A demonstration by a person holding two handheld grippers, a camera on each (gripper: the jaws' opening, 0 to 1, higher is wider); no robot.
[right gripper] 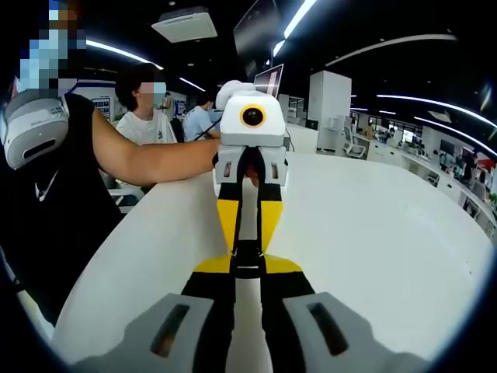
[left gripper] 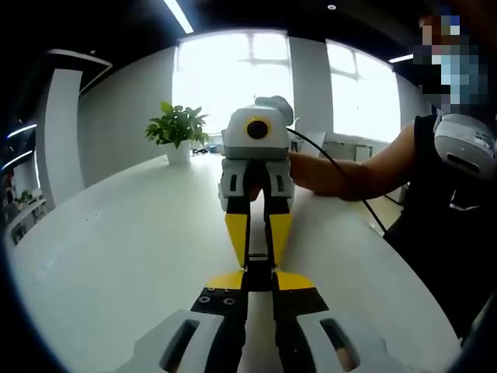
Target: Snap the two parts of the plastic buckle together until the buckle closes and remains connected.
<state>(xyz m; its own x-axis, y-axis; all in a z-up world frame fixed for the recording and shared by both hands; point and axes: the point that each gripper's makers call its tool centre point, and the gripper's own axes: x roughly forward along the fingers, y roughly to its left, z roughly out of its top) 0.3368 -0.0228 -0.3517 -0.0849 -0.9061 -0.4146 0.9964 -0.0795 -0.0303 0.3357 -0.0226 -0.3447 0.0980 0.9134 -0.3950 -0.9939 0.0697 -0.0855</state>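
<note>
Left tongs (left gripper: 259, 281) and right tongs (right gripper: 248, 273) meet nose to nose above white oval surface (left gripper: 116, 233), each clamped on half of small black plastic buckle (right gripper: 248, 259). Mating step under way; whether latched, cannot tell. Next: straight push inward.

Left gripper (left gripper: 259, 278): black jaw arms with yellow tips, pale grey moulded finger housings with dark oval slots; small round screws at 11 o'clock on the black plate.
Right gripper (right gripper: 247, 268): same build, black arms, yellow tips, grey slotted housings.
Right gripper seen from the left gripper view (left gripper: 258, 260): white body, yellow jaw plates, thin black cable (left gripper: 342, 183) trailing toward 3 o'clock.
Left gripper seen from the right gripper view (right gripper: 247, 247): white body, yellow jaw plates.
Person (right gripper: 46, 194): black sleeveless top, grey-white device hung at the chest.
</note>
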